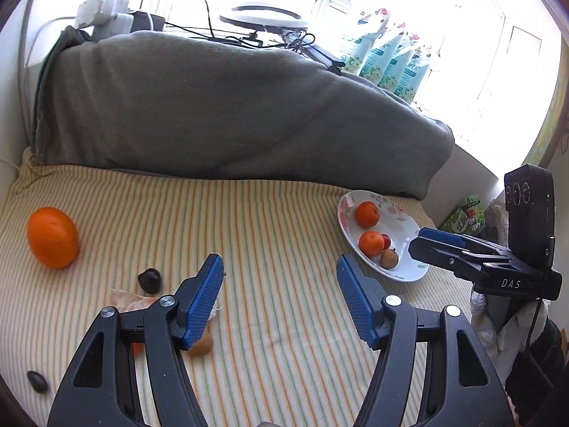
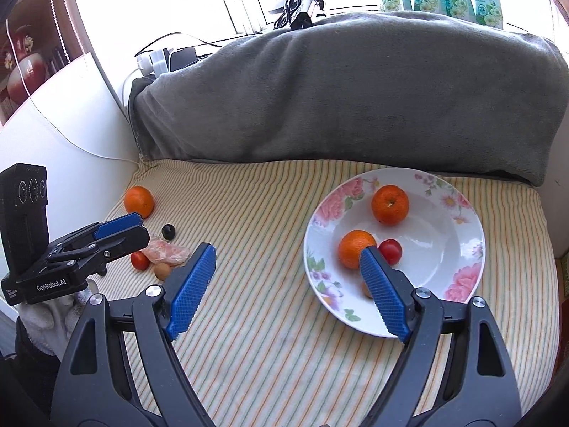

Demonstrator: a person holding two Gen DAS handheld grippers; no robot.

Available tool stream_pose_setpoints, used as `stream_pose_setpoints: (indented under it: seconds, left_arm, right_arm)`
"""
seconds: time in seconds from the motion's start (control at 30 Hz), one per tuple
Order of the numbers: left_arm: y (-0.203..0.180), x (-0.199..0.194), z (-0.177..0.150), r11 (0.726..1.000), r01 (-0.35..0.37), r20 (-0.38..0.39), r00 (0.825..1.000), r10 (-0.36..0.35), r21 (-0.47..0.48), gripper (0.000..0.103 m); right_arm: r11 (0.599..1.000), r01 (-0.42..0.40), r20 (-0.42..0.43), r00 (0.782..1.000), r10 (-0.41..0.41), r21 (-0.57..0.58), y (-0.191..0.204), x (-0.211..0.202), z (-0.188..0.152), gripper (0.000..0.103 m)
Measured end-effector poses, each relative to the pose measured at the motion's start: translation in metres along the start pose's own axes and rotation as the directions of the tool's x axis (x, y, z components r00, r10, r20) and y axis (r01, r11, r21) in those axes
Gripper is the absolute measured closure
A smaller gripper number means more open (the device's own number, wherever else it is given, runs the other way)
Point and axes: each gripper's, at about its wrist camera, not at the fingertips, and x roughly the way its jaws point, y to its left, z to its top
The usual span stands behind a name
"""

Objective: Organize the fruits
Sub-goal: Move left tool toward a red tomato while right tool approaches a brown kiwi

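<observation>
A floral white plate (image 2: 437, 235) on the striped cloth holds two oranges (image 2: 390, 203) (image 2: 356, 249), a red fruit (image 2: 390, 251) and a small brown fruit (image 2: 366, 290) half hidden by my finger. My right gripper (image 2: 288, 251) is open and empty, its right finger over the plate's near side. Off to the left lie a loose orange (image 1: 52, 237), a dark fruit (image 1: 150, 279), a pinkish peeled piece (image 1: 131, 304), a brown fruit (image 1: 202, 347) and another dark fruit (image 1: 37, 380). My left gripper (image 1: 279, 261) hovers open beside them, holding nothing. A red fruit (image 2: 139, 260) lies under it.
A thick grey blanket (image 1: 231, 106) is heaped along the back of the striped cloth (image 1: 277, 220). Behind it are a window sill with cables, a power strip (image 1: 106, 10) and floral packs (image 1: 391, 60). A white wall (image 2: 53, 131) closes the left side.
</observation>
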Motion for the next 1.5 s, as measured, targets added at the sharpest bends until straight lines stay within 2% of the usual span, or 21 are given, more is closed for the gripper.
stream_pose_setpoints:
  seconds: [0.37, 0.63, 0.87, 1.0, 1.13, 1.2, 1.5]
  left_arm:
    - [0.073, -0.028, -0.01, 0.991, -0.071, 0.011, 0.997, 0.073, -0.109, 0.037]
    - [0.116, -0.039, -0.037, 0.976, -0.114, -0.002, 0.993, 0.116, -0.184, 0.038]
    - [0.124, -0.037, -0.054, 0.971, -0.13, -0.03, 0.991, 0.127, -0.201, 0.04]
    - [0.122, -0.032, -0.061, 0.973, -0.135, -0.052, 0.991, 0.127, -0.186, 0.046]
    - [0.118, -0.024, -0.066, 0.976, -0.143, -0.078, 0.988, 0.131, -0.162, 0.061]
    - [0.117, -0.022, -0.067, 0.978, -0.138, -0.083, 0.989, 0.126, -0.157, 0.061]
    - [0.115, -0.011, -0.066, 0.981, -0.131, -0.102, 0.988, 0.117, -0.142, 0.062]
  right_arm:
    - [0.995, -0.099, -0.047, 0.994, 0.099, 0.006, 0.036, 0.03, -0.001, 0.017]
    - [0.99, -0.139, -0.089, 0.987, 0.135, -0.039, 0.068, 0.051, -0.005, 0.017]
    - [0.983, -0.151, -0.123, 0.983, 0.138, -0.105, 0.095, 0.068, -0.013, 0.017]
    - [0.976, -0.163, -0.145, 0.979, 0.142, -0.142, 0.11, 0.079, -0.019, 0.018]
    - [0.968, -0.169, -0.169, 0.976, 0.138, -0.185, 0.125, 0.09, -0.027, 0.02]
    - [0.963, -0.174, -0.182, 0.974, 0.137, -0.204, 0.131, 0.096, -0.031, 0.021]
    - [0.944, -0.183, -0.239, 0.964, 0.117, -0.275, 0.153, 0.121, -0.048, 0.042]
